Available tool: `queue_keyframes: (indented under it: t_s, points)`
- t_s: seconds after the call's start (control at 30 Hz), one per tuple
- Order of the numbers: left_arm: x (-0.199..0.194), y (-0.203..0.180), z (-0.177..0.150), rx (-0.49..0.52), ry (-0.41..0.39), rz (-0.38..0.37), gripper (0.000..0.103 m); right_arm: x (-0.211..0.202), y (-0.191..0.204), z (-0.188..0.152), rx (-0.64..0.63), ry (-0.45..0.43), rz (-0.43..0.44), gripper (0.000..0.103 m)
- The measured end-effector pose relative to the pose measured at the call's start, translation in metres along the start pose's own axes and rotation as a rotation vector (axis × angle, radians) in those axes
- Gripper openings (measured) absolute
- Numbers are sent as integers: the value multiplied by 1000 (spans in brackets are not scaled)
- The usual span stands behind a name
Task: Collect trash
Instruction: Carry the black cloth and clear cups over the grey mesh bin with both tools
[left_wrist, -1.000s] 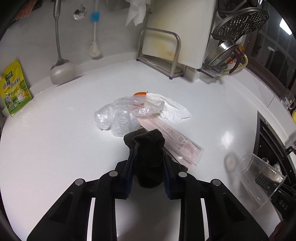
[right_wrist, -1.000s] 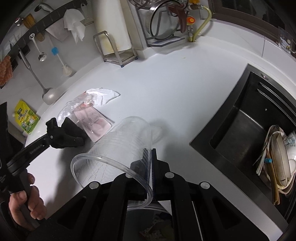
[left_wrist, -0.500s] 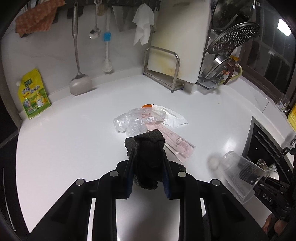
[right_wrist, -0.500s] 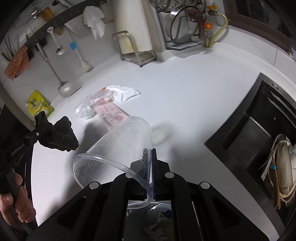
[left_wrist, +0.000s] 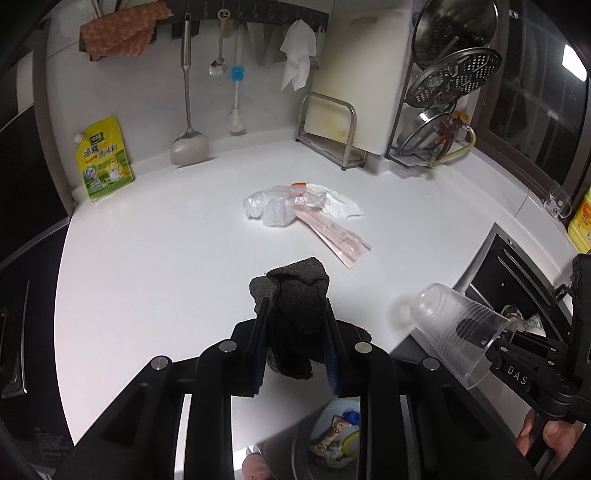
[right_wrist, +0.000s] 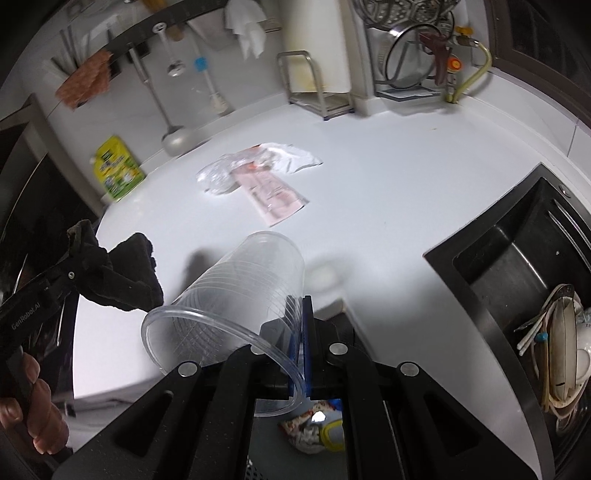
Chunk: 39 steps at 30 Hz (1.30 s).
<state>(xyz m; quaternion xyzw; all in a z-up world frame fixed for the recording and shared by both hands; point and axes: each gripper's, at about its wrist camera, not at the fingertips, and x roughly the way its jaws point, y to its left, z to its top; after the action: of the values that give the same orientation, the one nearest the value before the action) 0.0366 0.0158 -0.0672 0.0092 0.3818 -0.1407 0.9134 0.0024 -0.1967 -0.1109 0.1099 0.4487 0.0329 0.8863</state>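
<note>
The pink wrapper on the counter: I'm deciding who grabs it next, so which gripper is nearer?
Hard to call; both look about equally far. The left gripper, shut on a black sponge, and the right gripper, pinching a clear cup, both hang near the counter edge, short of the pink wrapper.

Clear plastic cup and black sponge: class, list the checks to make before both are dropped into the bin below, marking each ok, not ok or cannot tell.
1. Right gripper pinches the clear plastic cup wall: ok.
2. Left gripper clamps the black sponge: ok.
3. Trash bin open below the counter edge, wrappers inside: ok.
4. Cup empty: ok.
5. Each item directly over the bin mouth: cannot tell.
6. Counter trash all collected: not ok; the pink wrapper and crumpled plastic bag remain.
</note>
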Motion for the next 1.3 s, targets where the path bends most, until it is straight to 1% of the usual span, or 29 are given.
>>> queue_keyframes:
  t_s: [0.2, 0.6, 0.7, 1.0, 1.3]
  points:
    - [-23, -16, -26, 2, 5, 10, 25, -17, 2, -24, -49, 22, 27, 3]
    - [-46, -62, -65, 12, 21, 1, 25, -45, -24, -69, -86, 65, 44, 3]
    - [-47, -73, -75, 14, 30, -5, 25, -51, -31, -78, -93, 69, 44, 3]
    - [-36, -98, -109, 11, 101, -19, 25, -51, -46, -103, -103, 114, 40, 3]
    - [-22, -106, -125, 12, 155, -10, 25, -43, -48, -118, -128, 149, 25, 3]
